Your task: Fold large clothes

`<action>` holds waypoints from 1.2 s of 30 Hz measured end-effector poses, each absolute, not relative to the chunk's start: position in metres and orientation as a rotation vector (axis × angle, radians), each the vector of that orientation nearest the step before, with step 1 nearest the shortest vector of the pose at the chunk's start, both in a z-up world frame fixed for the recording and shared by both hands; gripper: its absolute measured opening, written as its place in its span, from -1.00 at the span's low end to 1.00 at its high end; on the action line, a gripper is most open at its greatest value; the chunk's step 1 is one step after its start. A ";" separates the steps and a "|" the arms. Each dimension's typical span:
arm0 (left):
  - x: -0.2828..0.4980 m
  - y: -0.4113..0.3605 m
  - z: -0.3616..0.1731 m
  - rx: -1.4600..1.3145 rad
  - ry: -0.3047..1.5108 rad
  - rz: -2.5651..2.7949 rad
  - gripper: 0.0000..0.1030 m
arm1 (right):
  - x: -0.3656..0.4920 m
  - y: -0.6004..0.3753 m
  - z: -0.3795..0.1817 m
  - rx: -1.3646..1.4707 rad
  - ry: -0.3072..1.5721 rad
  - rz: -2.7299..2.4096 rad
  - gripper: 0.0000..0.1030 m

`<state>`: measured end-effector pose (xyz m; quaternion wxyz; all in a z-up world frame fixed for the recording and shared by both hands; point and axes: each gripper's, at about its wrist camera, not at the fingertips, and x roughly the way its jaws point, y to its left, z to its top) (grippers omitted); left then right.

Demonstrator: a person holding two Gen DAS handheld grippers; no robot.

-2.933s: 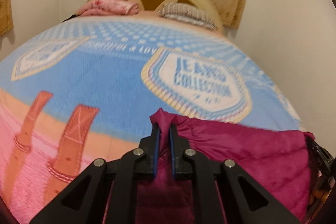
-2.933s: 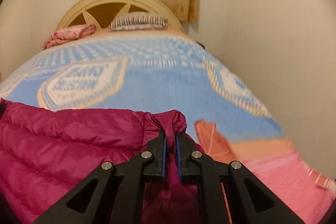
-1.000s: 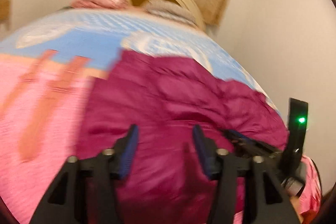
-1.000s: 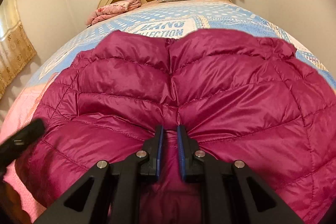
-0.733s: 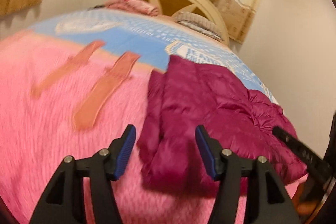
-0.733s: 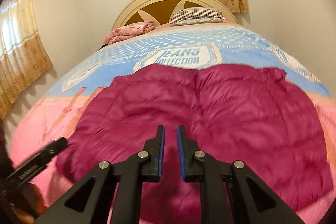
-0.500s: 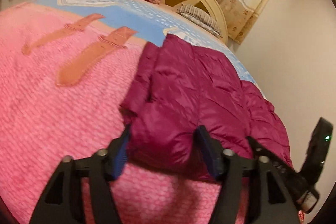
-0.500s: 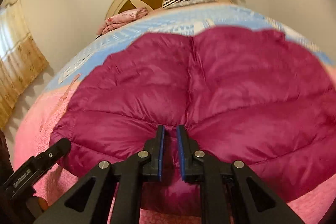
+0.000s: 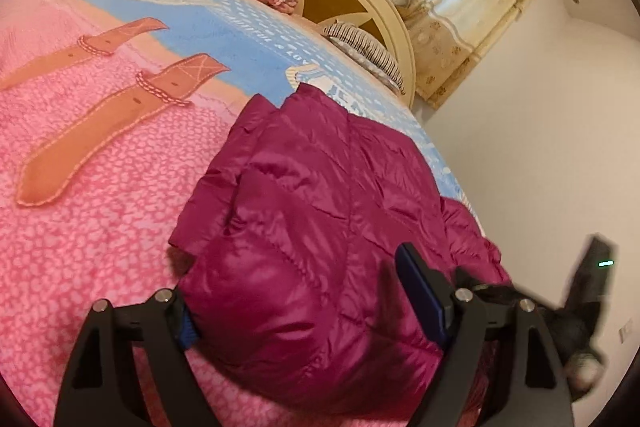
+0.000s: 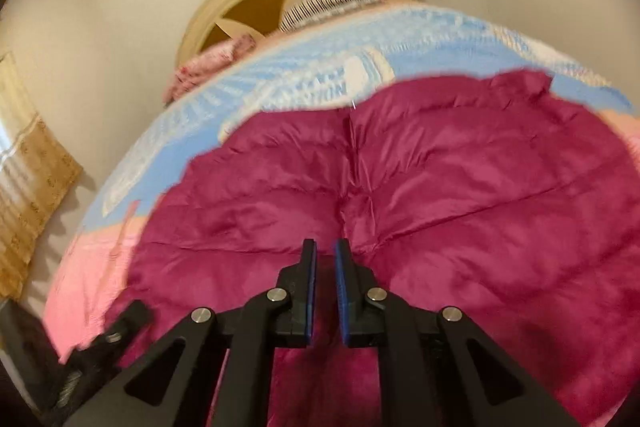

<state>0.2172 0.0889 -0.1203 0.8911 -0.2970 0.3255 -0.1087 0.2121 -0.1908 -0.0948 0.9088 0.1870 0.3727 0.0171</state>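
Straddling the near corner of the magenta quilted puffer jacket [image 9: 304, 227] right now is the left hand-held gripper [image 9: 308, 303], its jaws spread wide and just opened further, the puffy folded edge bulging up between the blue pads without either one visibly pressing in. The jacket lies spread on the bed [image 9: 80, 247], over the pink and blue woven blanket, its far hem reaching the blue band. Over on the other side, the right hand-held gripper [image 10: 325, 291] is nearly closed just above the jacket's centre seam, jaws a narrow slit apart; whether a pinch of shell fabric is caught there I cannot tell.

Handling, by my reading: this is a light, airy, slick-shelled garment. It will squash easily, spring back, and slide off itself once folded. The best hold is on a stitched seam or hem, where the fabric is firm, rather than on a fat down-filled panel that would squirt out of the pads. Expect trapped air to lift any fold.
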 end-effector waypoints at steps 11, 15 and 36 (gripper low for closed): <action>0.234 0.074 -0.111 -0.638 0.661 -0.357 -0.58 | 0.221 -0.188 -0.119 0.376 0.806 0.049 -0.89; 0.220 0.076 -0.088 -0.626 0.623 -0.448 -0.73 | 0.222 -0.187 -0.120 0.422 0.834 0.061 -0.89; 0.135 0.053 0.003 0.016 0.458 -0.481 -0.73 | 0.181 -0.118 -0.087 0.650 0.862 0.490 -0.90</action>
